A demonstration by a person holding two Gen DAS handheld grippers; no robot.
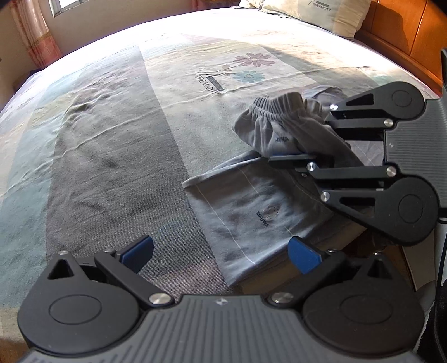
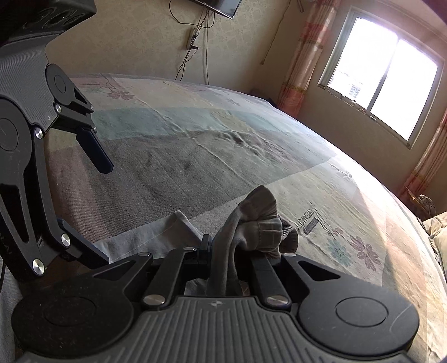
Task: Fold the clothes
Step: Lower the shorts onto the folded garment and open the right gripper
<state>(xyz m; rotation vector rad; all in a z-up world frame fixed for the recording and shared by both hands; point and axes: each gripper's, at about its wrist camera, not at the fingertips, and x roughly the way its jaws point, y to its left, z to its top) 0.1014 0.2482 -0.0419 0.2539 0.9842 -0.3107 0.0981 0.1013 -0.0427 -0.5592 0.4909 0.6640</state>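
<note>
A pair of grey trousers point(image 1: 245, 212) lies near the bed's edge, one leg flat on the sheet and printed with small lettering. Its elastic waistband point(image 1: 268, 111) is bunched and lifted off the bed. My right gripper point(image 1: 282, 156) comes in from the right and is shut on that raised cloth. In the right wrist view the grey fabric point(image 2: 257, 223) rises in a lump from between the right gripper point(image 2: 223, 259) fingers. My left gripper point(image 1: 222, 254) is open above the flat leg with nothing between its blue pads point(image 1: 304, 257). It also shows, open, at the left as left gripper point(image 2: 95, 208).
The bed sheet point(image 1: 111, 139) has grey, teal and cream bands with printed flowers point(image 1: 251, 61). A pillow point(image 1: 321, 14) and a wooden headboard point(image 1: 405, 30) lie at the far right. A window point(image 2: 385, 78) with curtains and a wall-mounted screen point(image 2: 220, 5) are beyond the bed.
</note>
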